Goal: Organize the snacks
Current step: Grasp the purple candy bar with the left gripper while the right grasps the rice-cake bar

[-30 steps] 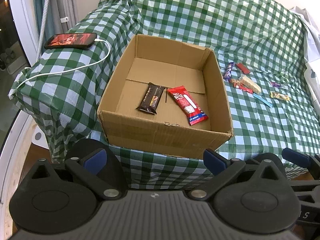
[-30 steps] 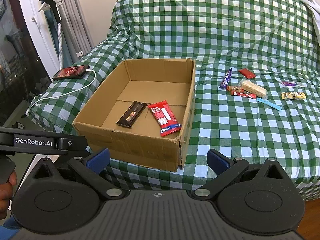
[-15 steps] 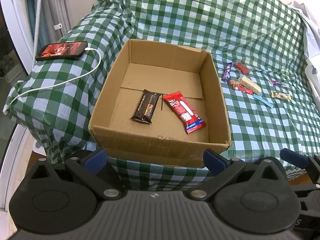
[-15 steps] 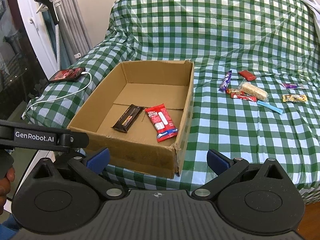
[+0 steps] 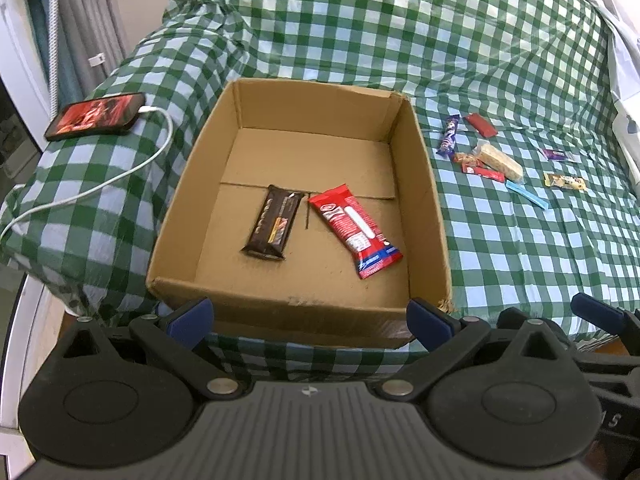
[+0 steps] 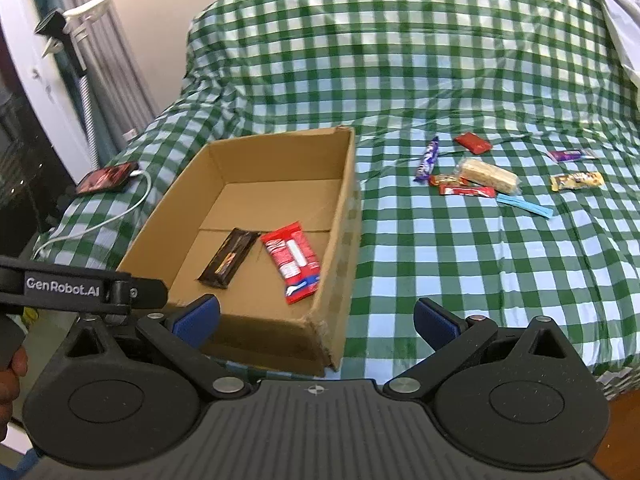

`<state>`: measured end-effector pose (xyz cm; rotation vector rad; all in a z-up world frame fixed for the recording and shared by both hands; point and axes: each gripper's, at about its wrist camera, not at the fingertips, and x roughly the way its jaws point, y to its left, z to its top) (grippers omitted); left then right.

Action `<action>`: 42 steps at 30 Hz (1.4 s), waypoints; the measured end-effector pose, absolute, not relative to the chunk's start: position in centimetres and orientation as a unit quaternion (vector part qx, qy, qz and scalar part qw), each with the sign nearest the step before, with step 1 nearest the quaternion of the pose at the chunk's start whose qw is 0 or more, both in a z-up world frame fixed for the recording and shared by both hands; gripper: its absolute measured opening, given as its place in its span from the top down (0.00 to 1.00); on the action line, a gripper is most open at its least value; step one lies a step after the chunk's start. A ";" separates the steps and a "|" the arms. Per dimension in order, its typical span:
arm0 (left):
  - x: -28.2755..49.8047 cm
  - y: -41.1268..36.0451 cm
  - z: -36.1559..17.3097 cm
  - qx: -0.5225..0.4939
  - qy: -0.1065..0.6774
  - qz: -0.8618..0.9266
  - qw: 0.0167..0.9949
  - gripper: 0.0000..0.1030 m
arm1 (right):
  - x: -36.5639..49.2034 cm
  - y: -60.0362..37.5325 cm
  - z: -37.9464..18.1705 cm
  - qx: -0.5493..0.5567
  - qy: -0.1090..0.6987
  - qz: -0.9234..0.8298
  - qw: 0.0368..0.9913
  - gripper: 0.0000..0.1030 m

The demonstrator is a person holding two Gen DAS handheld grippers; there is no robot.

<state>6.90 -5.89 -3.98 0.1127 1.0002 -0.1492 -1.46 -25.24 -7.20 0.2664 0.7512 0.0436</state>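
Two hand-held grippers hang at the near edge of a bed draped in green-checked cloth (image 6: 460,272), both with their tongs spread wide and gripping nothing. The left gripper (image 5: 310,316) faces the open cardboard box (image 5: 422,184) at centre frame, where a dark chocolate bar (image 5: 274,222) and a red wafer pack (image 5: 354,230) already lie flat on the floor, apart from each other. The right gripper (image 6: 316,322) looks past the box's right wall to the loose snacks at upper right: a purple bar (image 6: 427,159), a small red packet (image 6: 472,143), a pale cereal bar (image 6: 488,175) lying against a thin red stick (image 6: 466,190), a blue strip (image 6: 524,205), a yellow-brown bar (image 6: 576,181) and a purple sachet (image 6: 570,155). A phone (image 5: 96,116) charges at left, outside the job. The next pick likely falls to the right gripper; it would do well to take an isolated piece such as the purple bar, closing across its narrow width, as the clustered wrappers could drag neighbours along.
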 end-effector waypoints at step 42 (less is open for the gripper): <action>47.1 -39.6 -25.6 0.170 0.566 -0.169 0.788 0.00 | 32.6 -52.2 -27.0 0.028 0.399 -0.011 0.916 0.01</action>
